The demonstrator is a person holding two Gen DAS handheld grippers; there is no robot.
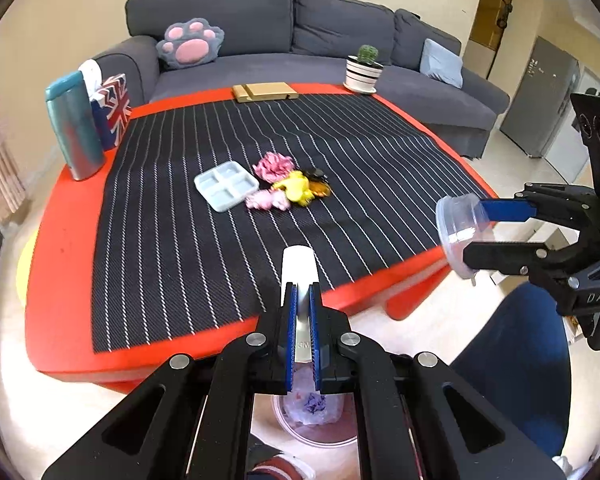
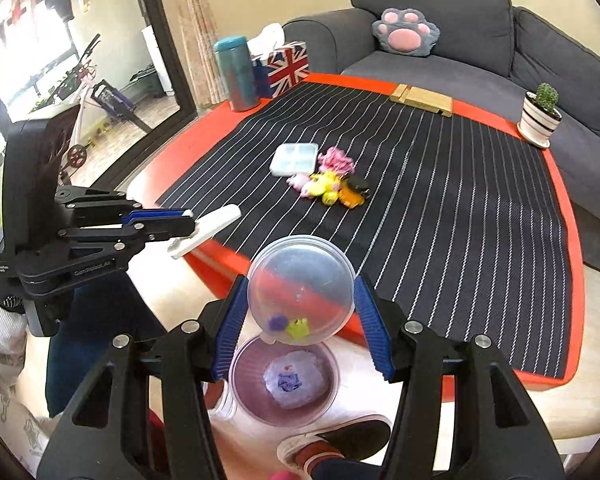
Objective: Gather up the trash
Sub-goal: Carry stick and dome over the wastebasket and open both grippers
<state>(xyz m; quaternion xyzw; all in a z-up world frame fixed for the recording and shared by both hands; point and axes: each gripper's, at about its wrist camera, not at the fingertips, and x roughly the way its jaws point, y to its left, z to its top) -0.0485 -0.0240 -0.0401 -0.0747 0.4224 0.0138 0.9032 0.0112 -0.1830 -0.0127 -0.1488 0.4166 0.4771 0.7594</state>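
Right wrist view, lower centre: the right gripper [image 2: 302, 316] has its ribbed blue pads [image 2: 232, 332] pressed against the sides of a clear, round plastic cup [image 2: 300, 288] — thin-walled, tipped over, with small purple and yellow-green scraps lying in it. Directly below on the floor sits a translucent round bin [image 2: 284, 380] holding crumpled whitish plastic with a purple bit. At the left of this frame the left gripper [image 2: 188, 222] is clamped on a flat, smooth white strip [image 2: 210, 230] with rounded ends; in the left wrist view the same strip [image 1: 298, 280] stands on edge between the closed blue pads [image 1: 289, 320]. On the red tabletop [image 2: 196, 152], covered by a black woven mat [image 2: 440, 208] with thin white stripes, the remaining trash [image 2: 332, 184] lies mid-frame — crinkled pink, yellow and amber wrappers just beside a pale, four-compartment plastic tray [image 2: 294, 158]. A teal cylinder tumbler [image 2: 236, 74] stands upper left.
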